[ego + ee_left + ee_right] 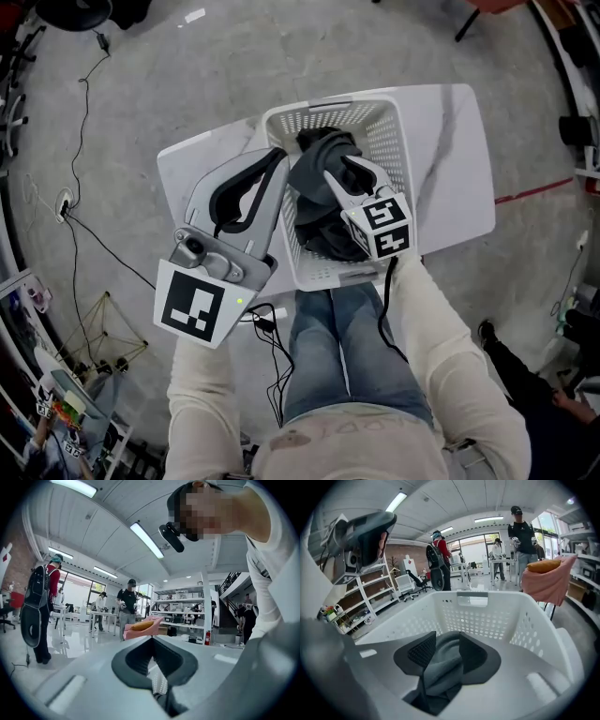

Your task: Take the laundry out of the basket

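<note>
The laundry (319, 164), a heap of dark grey cloth, lies inside the white perforated basket (389, 141), which stands on a white table (450, 178). The right gripper (339, 169) is down in the basket over the heap, tilted downward. In the right gripper view its jaws stand apart with a raised fold of the grey cloth (445, 667) between them. The textured face of one pad (423, 651) shows bare, so the claw reads as parted around the fold, not clamped on it. Whether the other pad already touches the cloth is hard to tell from this angle. The left gripper (279, 157) hangs just above the basket's left rim, pointing roughly level. Its tips appear to meet with nothing between them, and only a sliver of basket mesh shows through the slit behind them. By its look the cloth is soft, limp and light: it will sag and trail from wherever it is pinched, and a shallow bite on a loose edge would likely slip off the pads. The fold now between the right jaws looks like the best hold, taken deep so that several layers are caught. More than one garment may be tangled in the heap, so the lift should go high enough for the hanging tail to clear the rim — and the light basket may want steadying, which the left gripper is well placed to do.
</note>
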### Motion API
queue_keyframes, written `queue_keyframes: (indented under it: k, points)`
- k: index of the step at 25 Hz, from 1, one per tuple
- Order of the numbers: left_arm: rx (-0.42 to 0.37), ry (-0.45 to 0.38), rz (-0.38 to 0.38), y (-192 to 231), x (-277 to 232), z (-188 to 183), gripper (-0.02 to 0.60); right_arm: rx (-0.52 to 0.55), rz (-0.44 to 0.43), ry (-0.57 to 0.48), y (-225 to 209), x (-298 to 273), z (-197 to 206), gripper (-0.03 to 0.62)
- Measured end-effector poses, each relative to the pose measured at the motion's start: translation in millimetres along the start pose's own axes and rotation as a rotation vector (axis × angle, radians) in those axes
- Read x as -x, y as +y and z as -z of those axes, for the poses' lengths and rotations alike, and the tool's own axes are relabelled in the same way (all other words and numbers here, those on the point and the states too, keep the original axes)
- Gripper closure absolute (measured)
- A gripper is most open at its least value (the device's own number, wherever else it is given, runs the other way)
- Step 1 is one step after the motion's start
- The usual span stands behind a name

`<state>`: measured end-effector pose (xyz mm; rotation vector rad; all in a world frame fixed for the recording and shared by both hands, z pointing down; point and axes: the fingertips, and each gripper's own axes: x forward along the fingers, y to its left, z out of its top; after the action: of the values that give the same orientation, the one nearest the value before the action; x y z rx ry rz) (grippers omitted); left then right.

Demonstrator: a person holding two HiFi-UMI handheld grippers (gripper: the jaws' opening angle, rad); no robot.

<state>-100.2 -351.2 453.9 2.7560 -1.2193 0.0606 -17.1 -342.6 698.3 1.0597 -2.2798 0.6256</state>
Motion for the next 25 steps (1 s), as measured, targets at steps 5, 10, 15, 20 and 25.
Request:
queue_keyframes:
  k: [5, 10, 15, 20, 25]
  points:
    - [0.004, 0.014, 0.003, 5, -3, 13, 0.581, 0.007, 0.055, 0.057, -15, -16, 20, 0.304]
    - [0.01, 0.016, 0.006, 8, -6, 17, 0.581, 0.029, 0.057, 0.163, -21, -35, 41, 0.195]
    - [0.012, 0.03, 0.025, 10, -11, 25, 0.58, 0.035, 0.088, 0.226, -34, -51, 62, 0.16]
    - [0.023, 0.031, 0.028, 13, -15, 30, 0.58, -0.05, 0.071, 0.277, -40, -67, 77, 0.129]
    - [0.031, 0.035, 0.032, 19, -18, 35, 0.581, -0.092, 0.056, 0.328, -41, -84, 92, 0.098]
